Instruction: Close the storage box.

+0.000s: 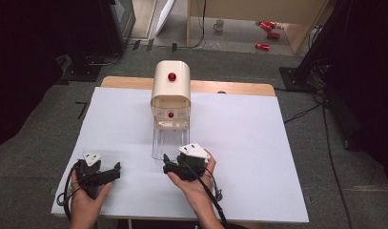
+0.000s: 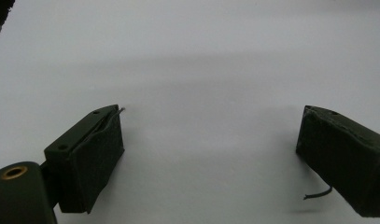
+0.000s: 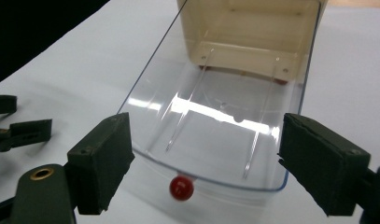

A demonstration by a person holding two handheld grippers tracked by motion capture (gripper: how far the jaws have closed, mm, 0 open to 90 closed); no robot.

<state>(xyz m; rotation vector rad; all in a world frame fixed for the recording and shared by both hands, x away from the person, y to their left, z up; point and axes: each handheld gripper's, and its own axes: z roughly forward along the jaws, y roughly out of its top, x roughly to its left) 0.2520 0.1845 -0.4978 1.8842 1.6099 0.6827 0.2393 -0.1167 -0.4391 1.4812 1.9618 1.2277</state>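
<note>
My right gripper (image 3: 204,163), jaws apart, faces the clear plastic drawer (image 3: 220,121); its small red round knob (image 3: 181,187) (slippery, I judge) needs a centred pinch.

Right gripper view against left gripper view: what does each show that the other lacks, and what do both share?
The right gripper view alone has the clear plastic drawer pulled out of the cream box, the small red knob on the drawer's front between the right gripper's open jaws, and the other gripper's dark jaws at the left edge. The left gripper view alone has the left gripper, jaws wide apart with nothing between. Both share the white table sheet.
</note>
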